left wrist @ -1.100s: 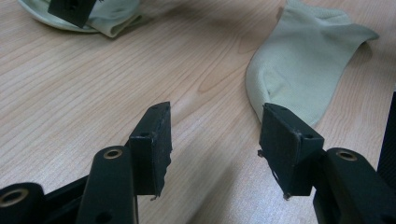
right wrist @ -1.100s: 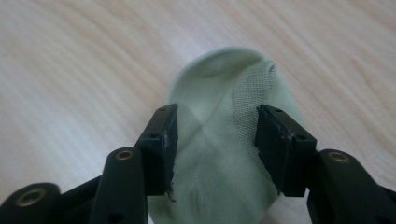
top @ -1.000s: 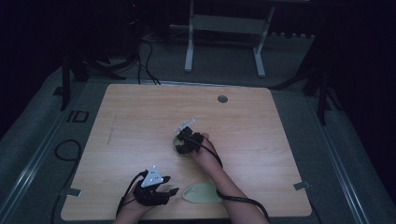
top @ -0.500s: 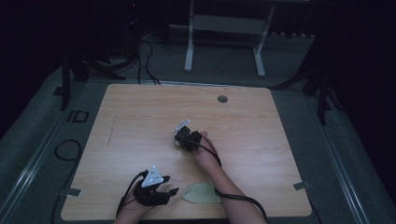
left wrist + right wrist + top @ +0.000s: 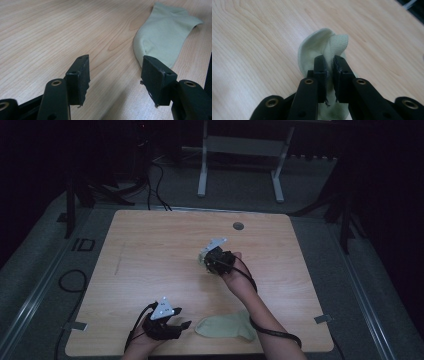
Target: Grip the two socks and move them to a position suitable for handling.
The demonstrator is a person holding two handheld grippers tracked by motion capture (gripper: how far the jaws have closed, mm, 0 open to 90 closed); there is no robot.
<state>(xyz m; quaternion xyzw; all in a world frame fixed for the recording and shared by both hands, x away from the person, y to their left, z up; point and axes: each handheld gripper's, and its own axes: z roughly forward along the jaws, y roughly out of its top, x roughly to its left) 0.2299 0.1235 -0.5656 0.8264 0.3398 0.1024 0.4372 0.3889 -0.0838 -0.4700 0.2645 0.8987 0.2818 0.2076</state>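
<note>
Here your right hand-held gripper pinches a pale green sock mid-desk; your left hand-held gripper rests released beside another flat pale green sock.

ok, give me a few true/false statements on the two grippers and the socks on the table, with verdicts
1. The right gripper is clamped on a pale green sock. True.
2. The left gripper grips the other sock. False: its jaws stand open, with bare wood between them and that sock lying flat beyond.
3. Both socks lie at the table's near edge. False: one lies there, the other is held near the table's middle.
4. A small round grey disc sits near the table's far edge. True.
</note>
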